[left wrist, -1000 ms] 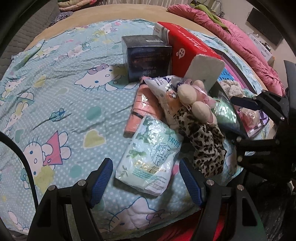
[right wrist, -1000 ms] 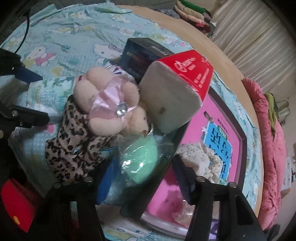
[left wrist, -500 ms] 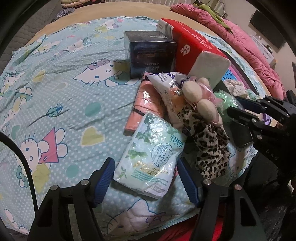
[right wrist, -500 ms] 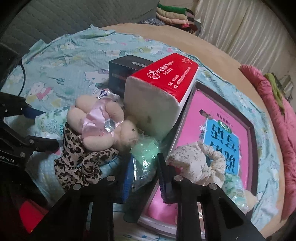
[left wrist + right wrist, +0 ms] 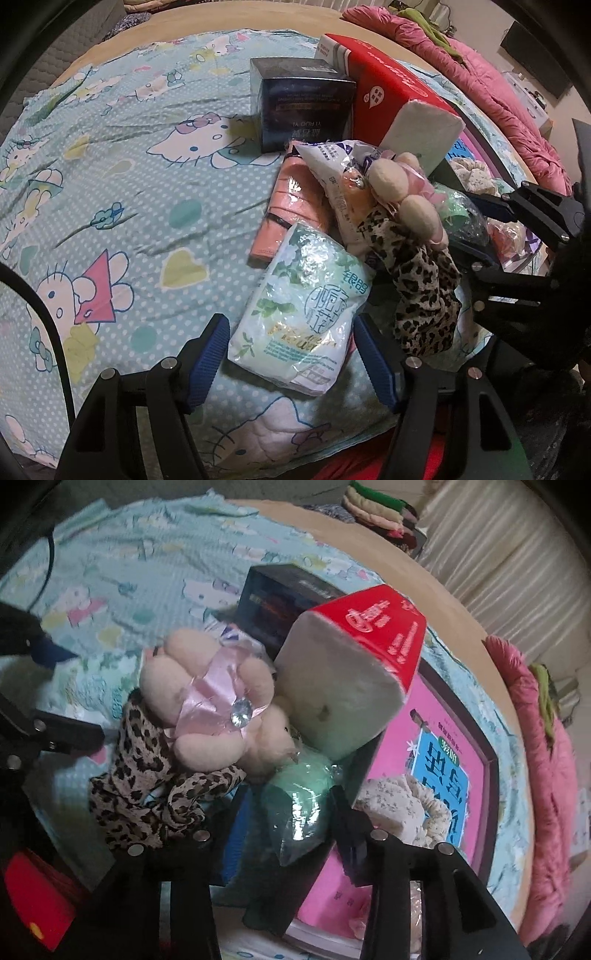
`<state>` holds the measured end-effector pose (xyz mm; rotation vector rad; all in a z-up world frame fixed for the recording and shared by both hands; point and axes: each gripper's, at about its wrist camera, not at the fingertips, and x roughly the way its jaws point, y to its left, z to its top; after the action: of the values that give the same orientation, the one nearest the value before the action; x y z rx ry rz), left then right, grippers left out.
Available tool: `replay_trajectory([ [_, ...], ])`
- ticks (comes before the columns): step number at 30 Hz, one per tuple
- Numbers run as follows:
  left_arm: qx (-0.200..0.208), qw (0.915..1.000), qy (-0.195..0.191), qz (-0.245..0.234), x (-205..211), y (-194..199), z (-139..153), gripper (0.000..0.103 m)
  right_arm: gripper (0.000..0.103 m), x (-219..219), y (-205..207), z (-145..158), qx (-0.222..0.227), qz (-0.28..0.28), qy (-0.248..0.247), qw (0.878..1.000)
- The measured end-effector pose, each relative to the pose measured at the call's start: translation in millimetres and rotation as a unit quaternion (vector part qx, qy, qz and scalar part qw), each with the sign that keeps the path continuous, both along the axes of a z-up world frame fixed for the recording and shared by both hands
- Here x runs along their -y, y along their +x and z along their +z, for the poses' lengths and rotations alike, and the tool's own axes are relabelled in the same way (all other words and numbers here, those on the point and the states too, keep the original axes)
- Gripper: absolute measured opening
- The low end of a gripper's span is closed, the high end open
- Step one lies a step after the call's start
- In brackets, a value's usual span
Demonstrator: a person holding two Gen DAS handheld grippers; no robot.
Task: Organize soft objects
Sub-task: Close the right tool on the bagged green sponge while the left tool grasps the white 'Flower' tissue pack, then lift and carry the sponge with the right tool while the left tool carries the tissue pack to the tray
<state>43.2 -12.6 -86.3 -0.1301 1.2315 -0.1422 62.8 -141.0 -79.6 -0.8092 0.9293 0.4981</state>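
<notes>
A green-and-white tissue pack (image 5: 303, 306) lies on the cartoon-print sheet (image 5: 129, 177). My left gripper (image 5: 291, 358) has it between the blue pads, which rest against both of its sides. A green soft item in a clear bag (image 5: 295, 805) sits between the fingers of my right gripper (image 5: 291, 827). Those jaws are opening and the pads stand off the bag. From the left wrist view the right gripper (image 5: 480, 230) straddles the same bag (image 5: 458, 214). Beside it lie a cream plush flower with a pink ribbon (image 5: 207, 709) and a leopard-print cloth (image 5: 155, 801).
A red tissue brick (image 5: 369, 646) leans on a dark box (image 5: 280, 594) behind the pile. A pink book (image 5: 436, 760) carries a floral scrunchie (image 5: 399, 805). A salmon packet (image 5: 291, 206) and a white bag (image 5: 332, 166) lie mid-pile. A pink quilt (image 5: 498, 96) runs along the far right.
The right gripper pulled back and pinched the green bag, then came in close again with its jaws wider. The left jaws narrowed slightly onto the tissue pack.
</notes>
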Motion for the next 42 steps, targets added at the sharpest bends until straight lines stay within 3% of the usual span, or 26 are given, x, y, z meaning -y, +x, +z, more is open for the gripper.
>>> replay_trajectory([
  [4,0.002,1.0,0.006,-0.001,3.4,0.1,-0.6,0.065,0.038,-2.0,2.6,-4.7,0.021,-0.006,-0.011,1.0],
  [10,0.004,0.9999,-0.01,0.01,-5.6,-2.0,1.4,0.05,0.035,21.7,5.9,15.7,-0.005,-0.04,0.085,0.996],
  [15,0.01,0.9993,-0.03,0.018,-14.4,-8.4,9.7,0.042,0.035,49.5,5.8,40.7,-0.033,-0.077,0.184,0.979],
  [20,0.031,0.9982,-0.045,0.026,-20.4,-14.9,26.8,0.041,0.035,62.8,4.5,55.2,-0.045,-0.096,0.241,0.965],
  [26,0.073,0.9966,-0.023,0.03,-20.3,-18.7,57.1,0.041,0.035,70.4,2.0,69.0,-0.042,-0.104,0.278,0.954],
  [42,0.116,0.9932,0.005,0.004,17.9,-14.5,105.6,0.041,0.036,113.2,-0.4,105.3,0.007,-0.144,0.362,0.921],
])
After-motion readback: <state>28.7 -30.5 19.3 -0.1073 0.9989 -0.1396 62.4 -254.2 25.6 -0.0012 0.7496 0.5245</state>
